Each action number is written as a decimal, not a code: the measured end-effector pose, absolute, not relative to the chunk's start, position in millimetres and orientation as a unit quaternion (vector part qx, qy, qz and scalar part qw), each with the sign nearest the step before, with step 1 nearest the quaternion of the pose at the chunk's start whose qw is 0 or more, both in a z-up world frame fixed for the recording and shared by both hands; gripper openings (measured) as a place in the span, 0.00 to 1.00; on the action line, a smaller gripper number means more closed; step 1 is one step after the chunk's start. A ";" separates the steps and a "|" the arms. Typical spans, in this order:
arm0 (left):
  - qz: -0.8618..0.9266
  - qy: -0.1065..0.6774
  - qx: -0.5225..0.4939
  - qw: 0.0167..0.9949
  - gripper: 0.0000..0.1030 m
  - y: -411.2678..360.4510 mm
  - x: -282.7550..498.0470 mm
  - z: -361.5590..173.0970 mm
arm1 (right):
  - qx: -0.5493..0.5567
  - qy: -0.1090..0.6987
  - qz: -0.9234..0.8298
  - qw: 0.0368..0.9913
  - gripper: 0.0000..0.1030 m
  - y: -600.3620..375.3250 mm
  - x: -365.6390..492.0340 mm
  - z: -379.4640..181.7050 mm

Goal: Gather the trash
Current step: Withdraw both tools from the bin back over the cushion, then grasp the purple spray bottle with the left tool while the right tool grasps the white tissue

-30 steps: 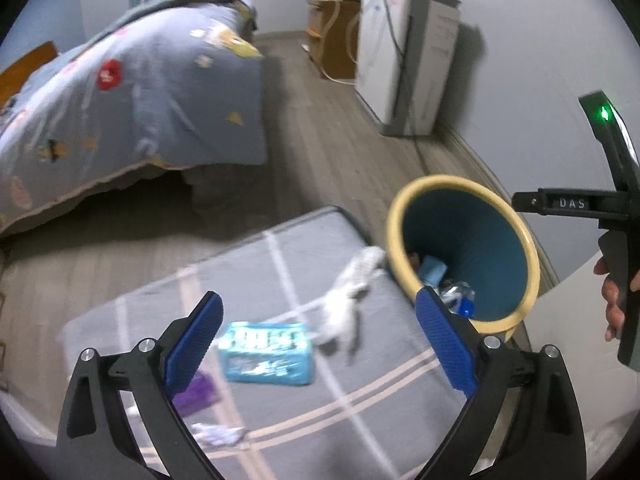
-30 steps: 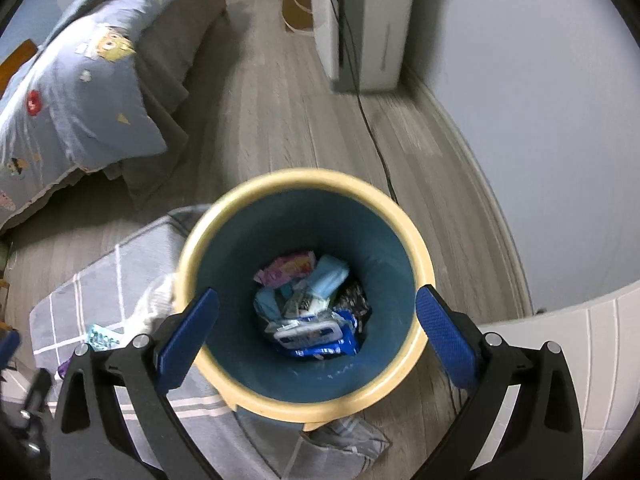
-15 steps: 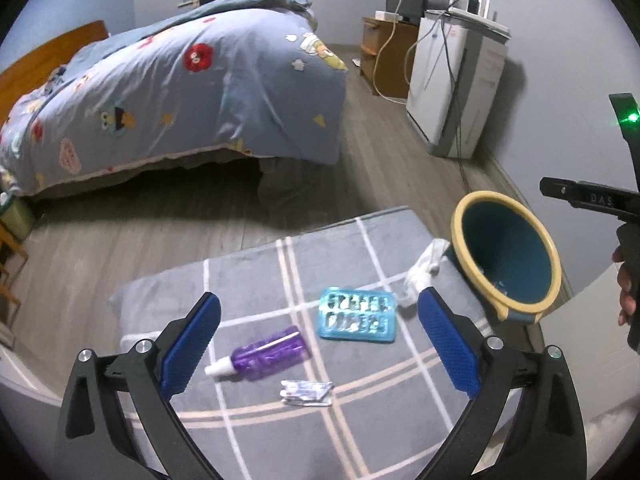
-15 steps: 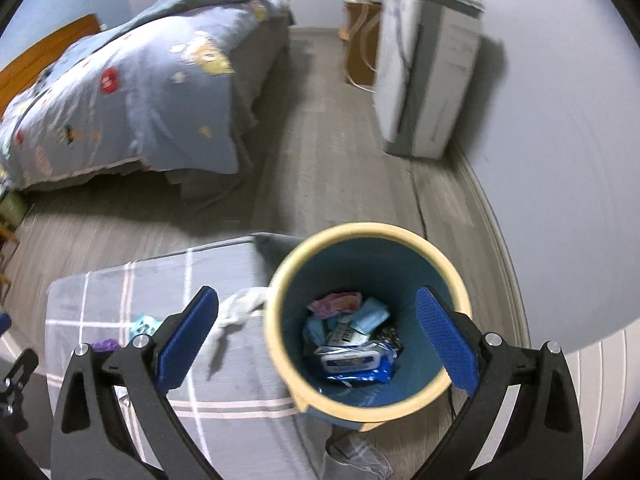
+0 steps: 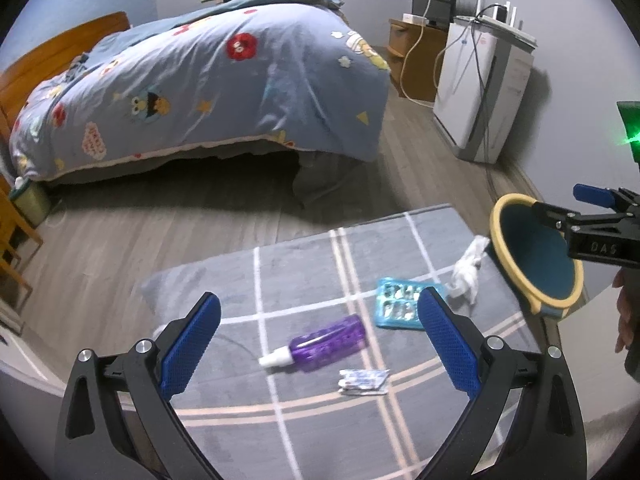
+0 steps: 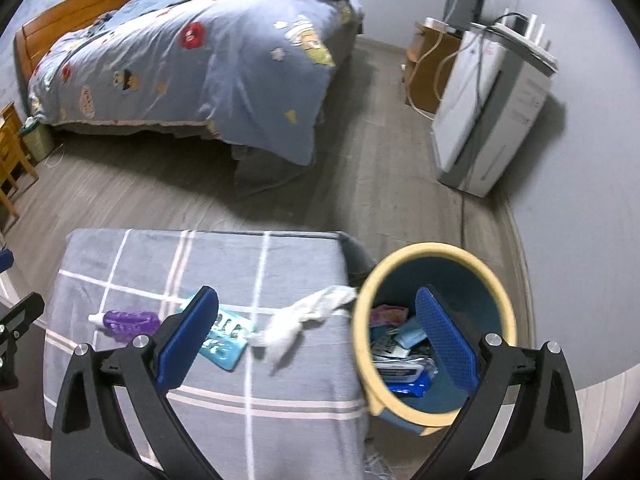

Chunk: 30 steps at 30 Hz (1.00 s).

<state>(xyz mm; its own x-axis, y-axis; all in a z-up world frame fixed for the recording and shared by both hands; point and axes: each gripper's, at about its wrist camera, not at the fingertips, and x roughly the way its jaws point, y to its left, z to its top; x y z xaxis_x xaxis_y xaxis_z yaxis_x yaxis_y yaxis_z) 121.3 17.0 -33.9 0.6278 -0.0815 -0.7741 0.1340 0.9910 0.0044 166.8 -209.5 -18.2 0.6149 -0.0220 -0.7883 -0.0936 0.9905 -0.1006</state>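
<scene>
"DAS" on the right gripper [image 5: 591, 199] body.

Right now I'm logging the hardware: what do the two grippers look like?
Both match: the left gripper and right gripper have black skeletal frames with silver screws and blue textured finger pads. Seen from the left camera, the right one carries white lettering and a green light.

Dim, cool indoor light; soft shadows; fisheye-bent edges; slight motion blur.

Bedroom: grey plank floor [image 5: 168, 224], pale grey walls [image 5: 576, 40]. Bed [image 5: 208, 92] far left, blue patterned duvet, wooden headboard [image 5: 52, 60]. White appliance [image 5: 484, 92] and wooden cabinet [image 5: 412, 52] far right.
</scene>
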 end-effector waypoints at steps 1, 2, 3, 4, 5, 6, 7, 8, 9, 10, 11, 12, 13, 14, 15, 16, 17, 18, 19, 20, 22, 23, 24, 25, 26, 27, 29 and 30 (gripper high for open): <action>-0.058 0.430 0.030 0.900 0.95 20.6 121.7 -36.2 | -0.063 0.444 0.025 0.893 0.94 -203.5 169.5 -23.5; -0.058 0.434 0.030 0.899 0.95 23.3 122.6 -38.3 | -0.059 0.451 0.029 0.890 0.94 -199.6 171.7 -27.9; -0.056 0.437 0.031 0.897 0.95 26.8 123.0 -41.2 | -0.052 0.457 0.033 0.887 0.94 -197.3 174.1 -32.5; -0.052 0.439 0.032 0.896 0.95 30.2 123.2 -44.3 | -0.039 0.469 0.037 0.882 0.94 -194.9 178.4 -39.2; -0.050 0.441 0.033 0.896 0.95 32.3 122.9 -46.6 | -0.028 0.479 0.037 0.877 0.94 -193.3 182.3 -44.5; -0.048 0.443 0.035 0.894 0.95 34.2 122.8 -50.2 | -0.019 0.484 0.037 0.874 0.94 -192.4 184.2 -47.8; -0.047 0.448 0.036 0.892 0.95 36.8 123.3 -55.6 | -0.007 0.491 0.035 0.870 0.94 -192.6 187.6 -53.2; -0.048 0.451 0.036 0.890 0.95 38.1 124.0 -59.3 | 0.001 0.501 0.030 0.865 0.94 -192.9 191.7 -58.9; -0.049 0.456 0.034 0.888 0.95 39.8 124.7 -64.8 | 0.006 0.506 0.025 0.862 0.94 -193.4 194.1 -62.5; -0.049 0.459 0.033 0.887 0.95 40.7 125.6 -68.6 | 0.013 0.511 0.018 0.859 0.94 -194.3 197.2 -67.2; -0.049 0.462 0.032 0.885 0.95 42.7 126.6 -74.9 | 0.019 0.518 0.011 0.855 0.94 -195.0 200.4 -72.3; -0.050 0.465 0.032 0.883 0.95 43.8 127.9 -80.2 | 0.021 0.525 0.006 0.851 0.94 -195.7 203.1 -76.3; -0.051 0.468 0.033 0.882 0.95 44.8 129.6 -86.6 | 0.024 0.534 0.000 0.845 0.94 -195.9 206.7 -82.5; -0.054 0.471 0.032 0.880 0.95 44.6 131.2 -91.2 | 0.024 0.538 -0.003 0.842 0.94 -196.3 208.9 -86.2; -0.059 0.476 0.033 0.877 0.95 44.8 133.1 -97.3 | 0.023 0.544 -0.006 0.839 0.94 -196.3 211.2 -90.3; -0.065 0.481 0.033 0.873 0.95 44.2 135.5 -104.1 | 0.022 0.547 -0.008 0.837 0.94 -196.7 213.9 -92.7; -0.071 0.484 0.033 0.872 0.95 43.7 136.7 -107.6 | 0.021 0.549 -0.009 0.836 0.94 -197.8 215.2 -95.3; -0.079 0.488 0.033 0.869 0.95 42.2 138.3 -112.8 | 0.020 0.550 -0.012 0.835 0.94 -197.9 216.2 -97.7; -0.085 0.493 0.032 0.865 0.95 40.7 140.0 -118.4 | 0.019 0.553 -0.015 0.833 0.94 -198.4 218.4 -100.4; -0.090 0.498 0.033 0.862 0.95 38.7 141.2 -122.9 | 0.020 0.555 -0.016 0.831 0.94 -199.1 220.1 -102.8; -0.106 0.510 0.037 0.853 0.95 33.2 143.9 -132.9 | 0.026 0.560 -0.017 0.828 0.94 -201.4 223.2 -106.9; -0.114 0.515 0.044 0.849 0.95 29.8 144.4 -136.4 | 0.030 0.562 -0.019 0.826 0.94 -203.3 224.6 -108.8; -0.121 0.517 0.052 0.846 0.95 26.6 144.3 -138.4 | 0.037 0.564 -0.021 0.824 0.94 -205.7 226.2 -111.3; -0.127 0.518 0.058 0.844 0.94 23.4 145.0 -139.6 | 0.043 0.567 -0.022 0.822 0.94 -207.5 228.2 -114.4; -0.138 0.519 0.063 0.841 0.94 19.7 146.2 -141.3 | 0.046 0.571 -0.022 0.819 0.94 -208.5 231.0 -117.6; -0.148 0.521 0.064 0.838 0.94 17.3 147.8 -143.4 | 0.048 0.576 -0.020 0.816 0.94 -209.6 234.6 -121.2; -0.152 0.528 0.073 0.832 0.93 14.5 151.7 -150.2 | 0.045 0.581 -0.020 0.812 0.94 -210.4 240.6 -126.5; -0.150 0.533 0.083 0.829 0.93 13.1 154.5 -154.9 | 0.043 0.582 -0.022 0.812 0.94 -210.5 242.3 -128.3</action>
<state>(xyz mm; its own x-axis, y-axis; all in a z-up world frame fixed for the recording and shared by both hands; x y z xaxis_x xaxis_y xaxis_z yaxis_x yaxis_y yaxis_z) 154.5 13.1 -154.9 0.3867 -0.1602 -0.9082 0.3365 0.9414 -0.0228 242.2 -210.5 -128.3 0.3211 0.0141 -0.9470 0.0854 0.9954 0.0438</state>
